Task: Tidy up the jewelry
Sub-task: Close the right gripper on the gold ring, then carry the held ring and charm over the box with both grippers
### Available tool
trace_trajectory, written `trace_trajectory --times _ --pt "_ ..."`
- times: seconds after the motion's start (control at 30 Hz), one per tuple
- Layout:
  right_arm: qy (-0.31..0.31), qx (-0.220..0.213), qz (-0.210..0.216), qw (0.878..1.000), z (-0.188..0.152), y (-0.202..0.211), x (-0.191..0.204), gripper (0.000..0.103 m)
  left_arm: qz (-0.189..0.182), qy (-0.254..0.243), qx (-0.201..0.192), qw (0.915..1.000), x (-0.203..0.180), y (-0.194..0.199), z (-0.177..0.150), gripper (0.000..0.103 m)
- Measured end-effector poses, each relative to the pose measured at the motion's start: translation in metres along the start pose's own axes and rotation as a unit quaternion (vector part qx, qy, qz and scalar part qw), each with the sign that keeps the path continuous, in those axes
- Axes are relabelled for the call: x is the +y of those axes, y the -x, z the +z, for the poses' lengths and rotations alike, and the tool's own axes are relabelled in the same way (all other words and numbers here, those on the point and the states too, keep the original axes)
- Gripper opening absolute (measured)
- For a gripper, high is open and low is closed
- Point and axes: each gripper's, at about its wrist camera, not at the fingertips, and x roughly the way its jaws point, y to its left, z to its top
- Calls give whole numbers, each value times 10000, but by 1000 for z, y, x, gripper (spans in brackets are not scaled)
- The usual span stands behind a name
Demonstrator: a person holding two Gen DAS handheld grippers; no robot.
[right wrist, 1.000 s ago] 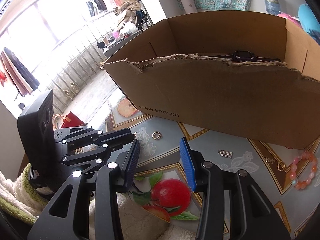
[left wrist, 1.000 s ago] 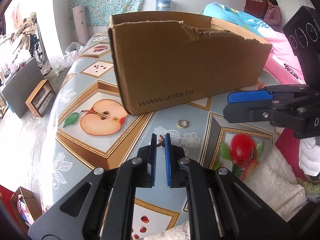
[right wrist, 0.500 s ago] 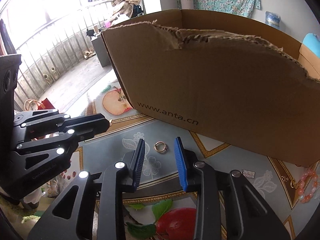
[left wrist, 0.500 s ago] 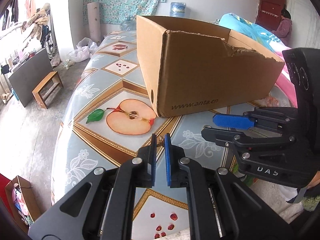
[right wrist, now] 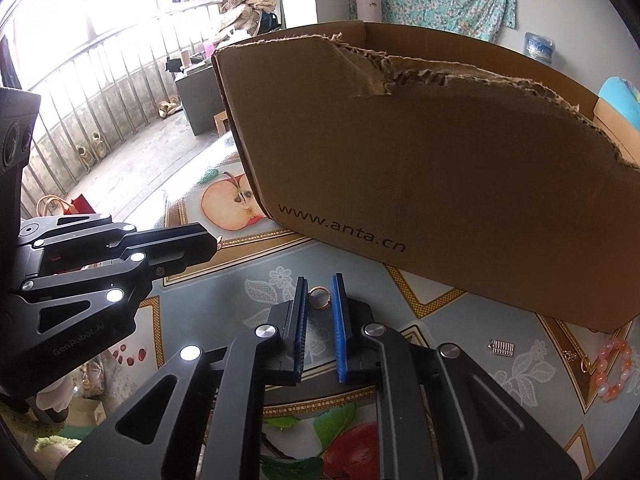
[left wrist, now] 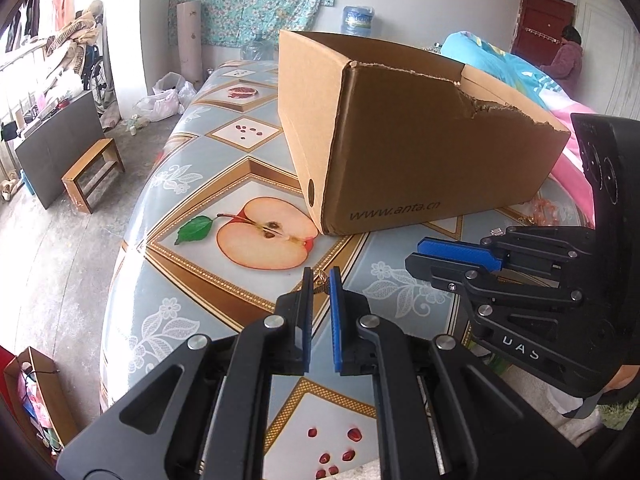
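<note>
Left gripper (left wrist: pixel 321 280): tilted down, jaws almost shut on a small gold piece, maybe a charm; too tiny to tell.
Right gripper (right wrist: pixel 320 294): tilted down, jaws closing, with a ring (right wrist: pixel 319 297) between the tips.
Side by side: the two grippers sit near each other, tips apart.
</note>
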Motion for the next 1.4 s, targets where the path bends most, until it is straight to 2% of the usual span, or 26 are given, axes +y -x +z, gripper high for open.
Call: trace_trajectory --times 0.53,0.63,0.7,0.93,0.97,1.03,1.07,1.1,1.4 --pt "-71 -159 142 9997 -7 24 -15 9 119 -121 -142 9998 -7 17 3 7" --pt "-32 -148 146 9998 -6 23 -14 13 140 -143 -159 9997 -11 19 2 7" --pt "104 -148 112 9998 -6 21 -11 29 145 -152 -159 9997 -13 21 1 7" --pt "334 -130 -56 9993 -7 10 -6 29 156 -136 -158 9997 -13 23 0 7" --pt "350 -139 -61 9993 -7 9 -5 28 153 -127 -156 9997 -12 23 -1 7" --pt "361 -149 -46 9992 -7 9 -5 21 143 -117 -148 9997 -10 22 -2 7" --pt "342 -143 -20 9993 -7 10 -4 13 135 -113 -145 9997 -9 22 -2 7" --pt "320 -134 -15 9994 -8 11 -4 11 131 -109 -144 9998 -9 21 -2 7" --pt "85 -88 125 9998 -8 13 -12 11 121 -84 -162 9998 -5 21 -2 7"
